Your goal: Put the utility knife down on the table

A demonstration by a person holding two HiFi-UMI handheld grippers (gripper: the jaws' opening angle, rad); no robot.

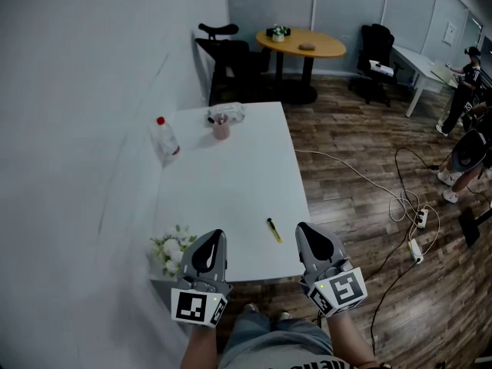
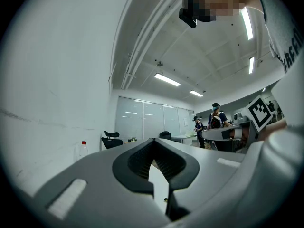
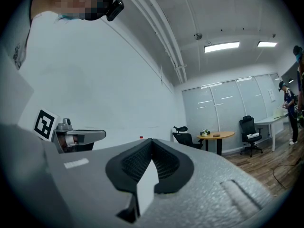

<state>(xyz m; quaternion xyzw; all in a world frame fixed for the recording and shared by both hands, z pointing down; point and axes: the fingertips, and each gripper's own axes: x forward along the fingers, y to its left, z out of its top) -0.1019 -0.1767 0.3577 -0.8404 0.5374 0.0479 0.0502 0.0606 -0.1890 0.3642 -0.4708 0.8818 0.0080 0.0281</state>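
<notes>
Utility knife [image 1: 274, 230]: yellow and black, lying flat on the white surface [image 1: 238, 179] near its front edge. It sits between the two claws and a little beyond their tips, touching neither.

Left claw [image 1: 217, 235]: held above the front left corner of the surface. Its own view shows the jaws together at the tips with nothing between them.

Right claw [image 1: 303, 227]: held just off the front right corner. Its jaws are likewise together and empty.

Bunch of white flowers [image 1: 173, 248]: at the front left corner, just beside the left claw.

Clear bottle with red cap [image 1: 166, 138]: at the far left edge, against the wall.

Pink cup [image 1: 221, 130]: at the far end, holding dark sticks too small to tell. A crumpled clear wrapper [image 1: 228, 113] lies just behind it.

White cable [image 1: 361, 177]: runs from the surface's right side across the wooden floor [image 1: 346, 141] to power strips [image 1: 416, 246].

Black chair [image 1: 224, 58]: beyond the far end.

Round yellow-topped surface [image 1: 327, 46]: farther back, carrying a small plant [image 1: 277, 32].

Person in dark clothes [image 1: 467, 79]: standing at the far right.
</notes>
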